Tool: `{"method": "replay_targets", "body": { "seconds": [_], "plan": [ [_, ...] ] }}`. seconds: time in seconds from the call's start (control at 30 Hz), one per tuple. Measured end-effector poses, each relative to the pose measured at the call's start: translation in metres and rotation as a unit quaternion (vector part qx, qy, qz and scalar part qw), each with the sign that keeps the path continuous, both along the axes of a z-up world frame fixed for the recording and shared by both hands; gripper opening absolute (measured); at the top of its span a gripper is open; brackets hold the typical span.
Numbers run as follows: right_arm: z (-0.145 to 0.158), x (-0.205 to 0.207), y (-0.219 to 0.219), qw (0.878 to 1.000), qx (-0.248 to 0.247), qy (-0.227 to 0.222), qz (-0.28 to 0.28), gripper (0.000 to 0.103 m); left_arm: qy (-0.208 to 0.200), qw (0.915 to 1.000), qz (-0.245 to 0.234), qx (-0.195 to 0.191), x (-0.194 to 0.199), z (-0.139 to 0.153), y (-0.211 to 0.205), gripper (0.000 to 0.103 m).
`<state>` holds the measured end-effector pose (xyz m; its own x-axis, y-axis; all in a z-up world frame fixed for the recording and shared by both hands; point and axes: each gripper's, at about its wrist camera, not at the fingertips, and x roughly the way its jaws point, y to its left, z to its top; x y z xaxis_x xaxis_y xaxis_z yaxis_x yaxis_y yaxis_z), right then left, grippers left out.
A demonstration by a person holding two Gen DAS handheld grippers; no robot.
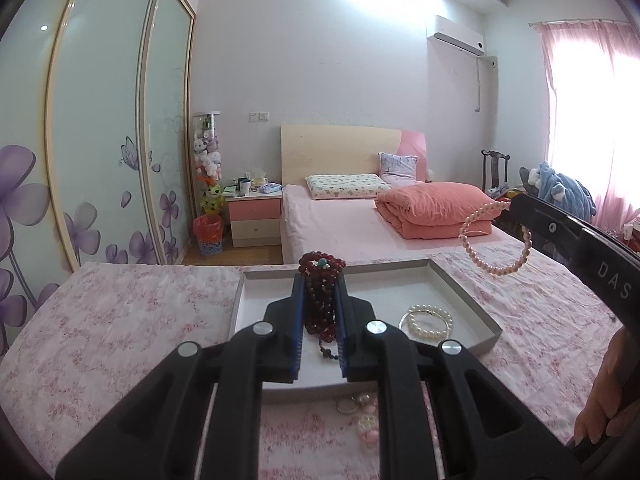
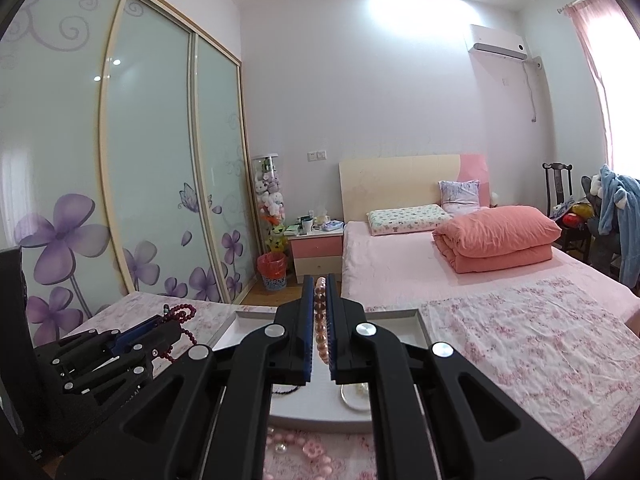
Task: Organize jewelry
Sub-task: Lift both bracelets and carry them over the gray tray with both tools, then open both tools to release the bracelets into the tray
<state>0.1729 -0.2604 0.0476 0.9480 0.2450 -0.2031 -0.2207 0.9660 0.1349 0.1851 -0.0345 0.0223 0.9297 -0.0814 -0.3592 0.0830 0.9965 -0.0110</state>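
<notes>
— How are the two tools standing?

— The left tool is level over the grey tray, clamped on one dark red bead string; the right tool is higher, above the tray's far right corner, pinching one pink pearl bracelet that dangles in a loop.

— And lying loose?

— One white pearl bracelet in the tray, near its right wall; one pink charm cluster on the floral tabletop, just off the tray's near edge.

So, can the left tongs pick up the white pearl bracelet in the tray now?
Probably not yet: the left tongs are already shut on the dark red bead strand. The white pearl bracelet lies uncovered in the tray just beside them.
</notes>
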Motion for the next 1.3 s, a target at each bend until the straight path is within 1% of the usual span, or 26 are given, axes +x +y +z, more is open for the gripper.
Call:
{"method": "replay_targets", "body": {
  "seconds": [0.1,0.27,0.37,0.53,0.7,0.83,0.87,0.9,0.93,0.97,1.0,1.07,1.2,1.3],
  "plan": [
    [-0.004,0.012,0.002,1.0,-0.002,0.008,-0.002,0.006,0.004,1.0,0.001,-0.001,0.011,-0.005,-0.001,0.015],
    [-0.017,0.038,0.006,0.999,-0.006,0.031,0.001,0.006,0.024,0.9997,-0.003,-0.003,0.035,-0.017,-0.002,0.015],
    [-0.027,0.053,0.011,0.999,-0.008,0.053,0.005,0.007,0.037,0.9993,-0.005,-0.003,0.048,-0.026,-0.002,0.015],
    [-0.048,0.08,0.013,0.994,0.005,0.104,0.014,0.006,0.056,0.9984,-0.011,-0.002,0.066,-0.04,-0.005,0.015],
    [-0.064,0.096,0.01,0.989,0.015,0.144,0.018,0.007,0.067,0.9976,-0.018,0.003,0.079,-0.049,-0.008,0.015],
    [-0.07,0.102,0.007,0.986,0.019,0.166,0.017,0.007,0.079,0.9967,-0.016,0.0,0.089,-0.055,-0.006,0.015],
    [-0.07,0.103,0.006,0.985,0.021,0.169,0.016,0.008,0.082,0.9966,-0.013,-0.003,0.091,-0.056,-0.004,0.015],
    [-0.07,0.102,0.004,0.985,0.022,0.173,0.016,0.015,0.083,0.9965,-0.01,-0.006,0.091,-0.055,-0.004,0.015],
    [-0.069,0.103,0.004,0.985,0.023,0.171,0.014,0.028,0.082,0.9966,-0.006,-0.008,0.091,-0.053,0.001,0.016],
    [-0.068,0.099,0.002,0.986,0.024,0.166,0.009,0.034,0.081,0.9966,-0.002,-0.01,0.091,-0.053,0.003,0.016],
    [-0.067,0.097,0.002,0.986,0.023,0.165,0.007,0.038,0.081,0.9967,0.001,-0.011,0.091,-0.051,0.006,0.017],
    [-0.065,0.093,-0.002,0.986,0.025,0.166,0.006,0.038,0.079,0.9967,0.01,-0.015,0.088,-0.047,0.012,0.024],
    [-0.063,0.078,-0.007,0.985,0.021,0.172,0.007,0.038,0.075,0.997,0.016,-0.009,0.073,-0.043,0.024,0.029],
    [-0.065,0.062,-0.011,0.983,0.011,0.183,0.013,0.038,0.078,0.9968,0.017,-0.001,0.057,-0.043,0.031,0.036]
  ]
}}
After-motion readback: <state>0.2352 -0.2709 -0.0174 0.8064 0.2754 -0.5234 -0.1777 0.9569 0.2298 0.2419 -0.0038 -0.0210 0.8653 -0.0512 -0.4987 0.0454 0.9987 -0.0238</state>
